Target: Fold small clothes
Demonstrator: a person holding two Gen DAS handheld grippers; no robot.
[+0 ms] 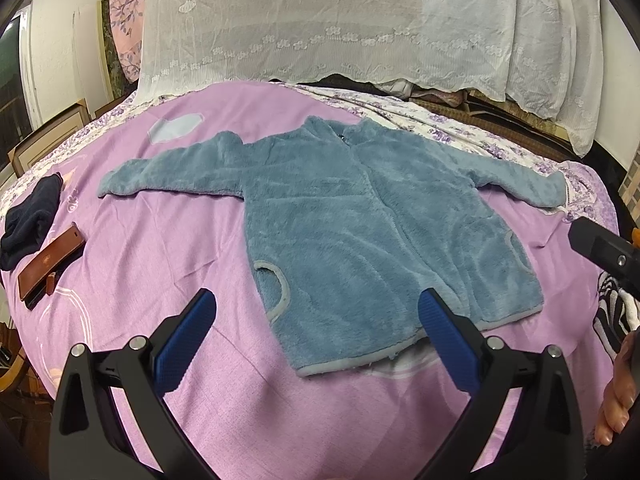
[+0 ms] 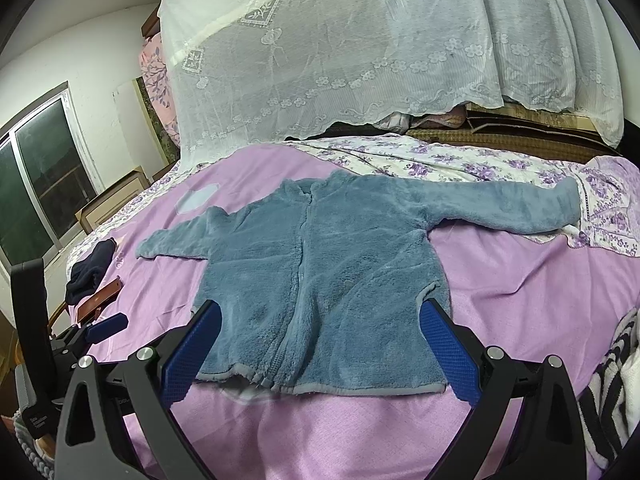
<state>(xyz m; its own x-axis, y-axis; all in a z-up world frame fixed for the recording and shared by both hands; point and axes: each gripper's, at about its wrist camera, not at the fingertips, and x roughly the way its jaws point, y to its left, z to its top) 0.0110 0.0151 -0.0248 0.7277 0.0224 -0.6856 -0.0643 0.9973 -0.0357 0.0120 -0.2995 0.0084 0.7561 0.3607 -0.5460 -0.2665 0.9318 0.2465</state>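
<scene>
A small blue fleece jacket (image 1: 360,216) lies flat, front up and zipped, with both sleeves spread out, on a purple bedsheet (image 1: 160,280). It also shows in the right wrist view (image 2: 320,264). My left gripper (image 1: 318,308) is open and empty, held above the sheet just before the jacket's hem, toward its left part. My right gripper (image 2: 318,320) is open and empty, its fingers straddling the jacket's lower body just above the hem. The right gripper's tip shows at the left wrist view's right edge (image 1: 600,248). The left gripper's fingertips show low left in the right wrist view (image 2: 108,326).
A dark folded garment (image 1: 32,216) and a brown wallet-like case (image 1: 48,264) lie left of the jacket. A floral sheet (image 1: 460,124) and a white lace net (image 1: 320,20) lie behind. A black-and-white striped cloth (image 2: 612,392) lies at the right.
</scene>
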